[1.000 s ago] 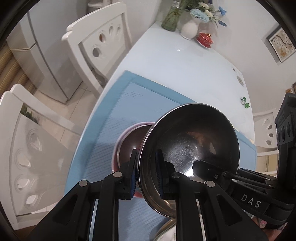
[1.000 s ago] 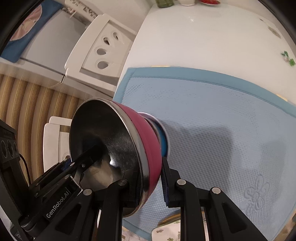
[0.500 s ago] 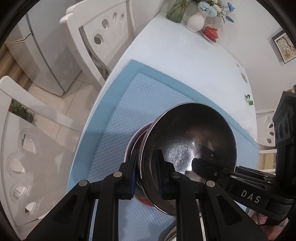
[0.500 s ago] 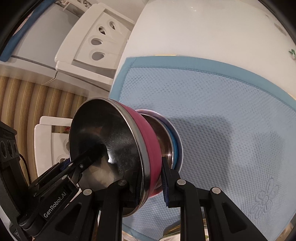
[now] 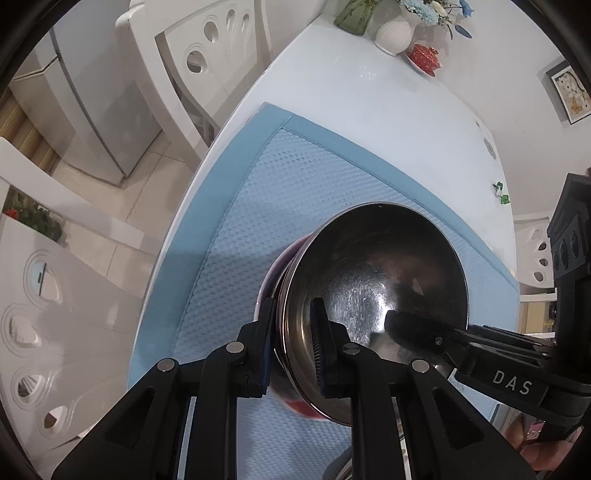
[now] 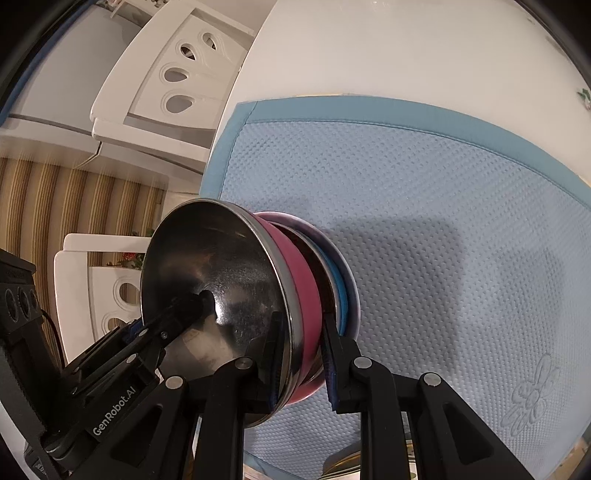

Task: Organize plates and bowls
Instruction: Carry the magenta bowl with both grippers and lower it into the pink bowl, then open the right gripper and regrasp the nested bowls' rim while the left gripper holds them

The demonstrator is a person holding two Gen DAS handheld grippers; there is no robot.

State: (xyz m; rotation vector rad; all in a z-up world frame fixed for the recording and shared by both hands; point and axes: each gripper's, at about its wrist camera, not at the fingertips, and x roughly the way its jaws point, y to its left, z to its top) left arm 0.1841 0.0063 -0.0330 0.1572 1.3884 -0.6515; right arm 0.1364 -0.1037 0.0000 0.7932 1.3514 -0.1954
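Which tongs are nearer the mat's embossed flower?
Right. The right tongs grip the pink bowl on the side facing the flower; the left tongs grip its opposite rim, farther away.

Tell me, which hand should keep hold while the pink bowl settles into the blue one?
Probably left. The left tongs and right tongs both clamp the pink bowl, but the right's outer finger sits beside the blue bowl, so it should release first.

Bowl point(image 5: 373, 280) sits in a stack of bowls point(image 6: 334, 280) on the mat point(image 5: 258, 206), near mat's left edge. Left gripper point(image 5: 291, 343) + right gripper point(image 6: 301, 354) each pinch its rim, one finger inside, one outside. Mat lies on table point(image 5: 369, 110); vase point(image 5: 393, 33) at far end. Chairs point(image 5: 192, 55) left of table.
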